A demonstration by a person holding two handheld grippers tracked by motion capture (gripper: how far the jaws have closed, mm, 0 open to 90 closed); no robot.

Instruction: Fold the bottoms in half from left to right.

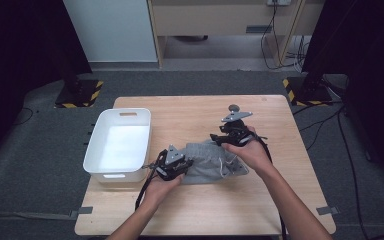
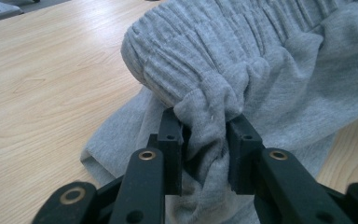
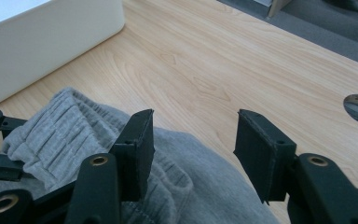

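Grey sweatpants (image 1: pixel 212 162) lie bunched on the wooden desk (image 1: pixel 275 135), just right of a white bin (image 1: pixel 122 142); the ribbed elastic waistband (image 2: pixel 205 70) is gathered into folds, and a drawstring shows.

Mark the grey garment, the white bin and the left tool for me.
Grey garment (image 2: pixel 242 51): left gripper view, ribbed waistband.
White bin (image 1: pixel 92 145): high view, left rim.
Left tool (image 2: pixel 205 156): left gripper view, between the tips, where bunched cloth sits.

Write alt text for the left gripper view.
A bunched fold of grey sweatpants, at the ribbed waistband, sits between the two black jaws of the left claw. The cloth lies on a light wooden table.
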